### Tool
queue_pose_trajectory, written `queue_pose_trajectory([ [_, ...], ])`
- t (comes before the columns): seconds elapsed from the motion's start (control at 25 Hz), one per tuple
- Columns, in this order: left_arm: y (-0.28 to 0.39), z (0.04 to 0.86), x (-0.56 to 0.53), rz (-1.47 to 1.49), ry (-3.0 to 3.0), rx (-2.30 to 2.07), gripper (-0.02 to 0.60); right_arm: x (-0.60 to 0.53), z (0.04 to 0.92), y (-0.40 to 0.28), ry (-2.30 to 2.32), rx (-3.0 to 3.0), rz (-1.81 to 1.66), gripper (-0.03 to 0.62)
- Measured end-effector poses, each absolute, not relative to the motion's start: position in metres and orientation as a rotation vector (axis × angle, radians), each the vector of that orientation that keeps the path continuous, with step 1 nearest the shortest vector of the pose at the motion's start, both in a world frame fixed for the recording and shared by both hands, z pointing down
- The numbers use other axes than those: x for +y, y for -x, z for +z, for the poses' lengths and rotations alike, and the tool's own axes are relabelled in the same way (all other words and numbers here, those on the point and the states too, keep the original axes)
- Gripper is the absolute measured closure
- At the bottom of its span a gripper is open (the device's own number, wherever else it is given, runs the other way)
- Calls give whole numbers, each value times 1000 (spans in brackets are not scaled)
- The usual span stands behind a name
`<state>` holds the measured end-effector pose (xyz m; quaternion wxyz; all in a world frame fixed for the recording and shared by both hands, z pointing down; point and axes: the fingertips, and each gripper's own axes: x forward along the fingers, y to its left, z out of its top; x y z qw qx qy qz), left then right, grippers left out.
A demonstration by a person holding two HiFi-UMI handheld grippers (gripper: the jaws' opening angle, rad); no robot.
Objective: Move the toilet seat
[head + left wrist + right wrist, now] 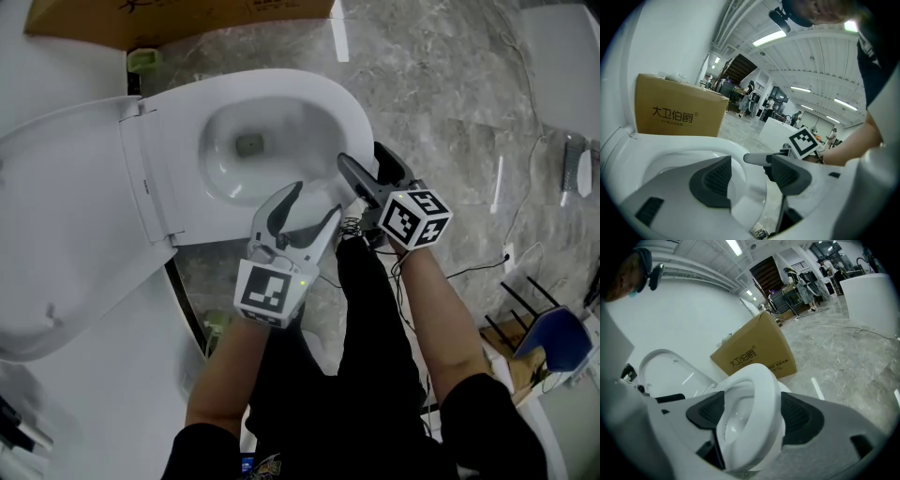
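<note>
- The white oval plastic toilet seat lies down over the bowl, its front edge towards the person
- The right gripper is at that front edge; its dark fingers are closed on the seat's rim, one pad on each side
- The left gripper hangs just beside it over the seat's near side, fingers spread wide with nothing between them
- The white toilet lid stands swung open to the left
- A brown cardboard box sits on the grey marble floor behind the toilet
</note>
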<state>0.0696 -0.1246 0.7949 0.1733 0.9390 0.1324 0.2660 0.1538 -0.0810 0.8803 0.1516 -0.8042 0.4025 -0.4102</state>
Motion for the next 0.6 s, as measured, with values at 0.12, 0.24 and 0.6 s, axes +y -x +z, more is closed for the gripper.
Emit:
queue_pose_trajectory([
  [0.12, -70, 775, -117, 727, -2679, 386, 322, -82, 850, -152, 2285, 1173, -1152, 220],
  [0.24, -68, 760, -116, 695, -2707, 377, 324, -88, 818, -148, 2252, 1223, -1127, 228],
  [0.6, -58, 703, -113, 702, -2730, 303, 322, -115, 719, -124, 2121, 1493, -1101, 271],
])
